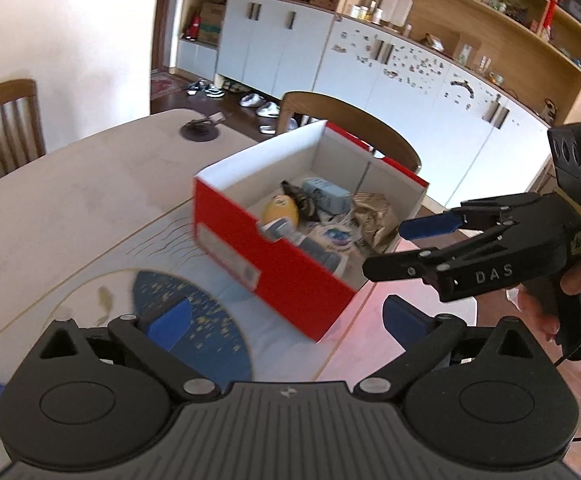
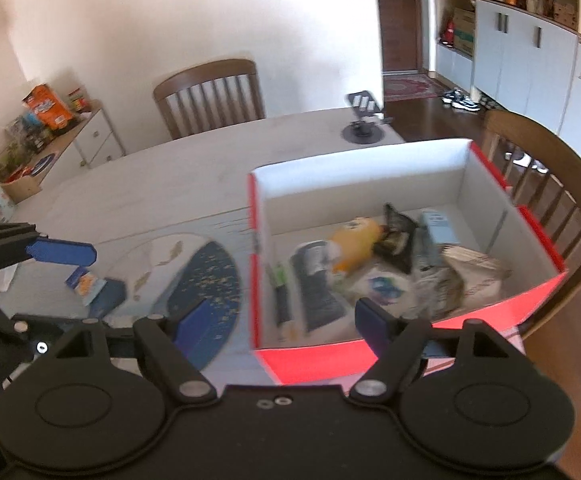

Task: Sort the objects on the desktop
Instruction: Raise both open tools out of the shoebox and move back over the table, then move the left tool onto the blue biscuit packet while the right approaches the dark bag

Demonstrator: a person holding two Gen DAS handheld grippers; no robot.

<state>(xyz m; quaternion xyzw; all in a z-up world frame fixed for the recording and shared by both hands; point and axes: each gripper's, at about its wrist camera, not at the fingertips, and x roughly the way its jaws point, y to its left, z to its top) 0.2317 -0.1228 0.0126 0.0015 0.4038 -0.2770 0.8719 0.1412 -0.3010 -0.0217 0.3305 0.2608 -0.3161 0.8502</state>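
Both tongs hang spread and hold nothing: the left tongs (image 1: 286,318) over the blue-patterned mat (image 1: 194,320), the right tongs (image 2: 278,320) at the near corner of the red box (image 2: 410,354). That box sits on the worktop (image 1: 70,200), holding a yellow bottle (image 2: 354,240), crumpled bag (image 2: 474,276) and other jumbled items. One small blue packet (image 2: 90,286) lies on the mat outside it.

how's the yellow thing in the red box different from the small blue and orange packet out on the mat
The yellow item lies inside the red box, piled among other things; the blue and orange packet lies outside it on the mat, left of the box. The yellow item looks rounded and bulky, the packet flat and rectangular. The yellow item is mostly one colour, the packet two-toned. Neither is held: the left gripper and right gripper are both open and empty.
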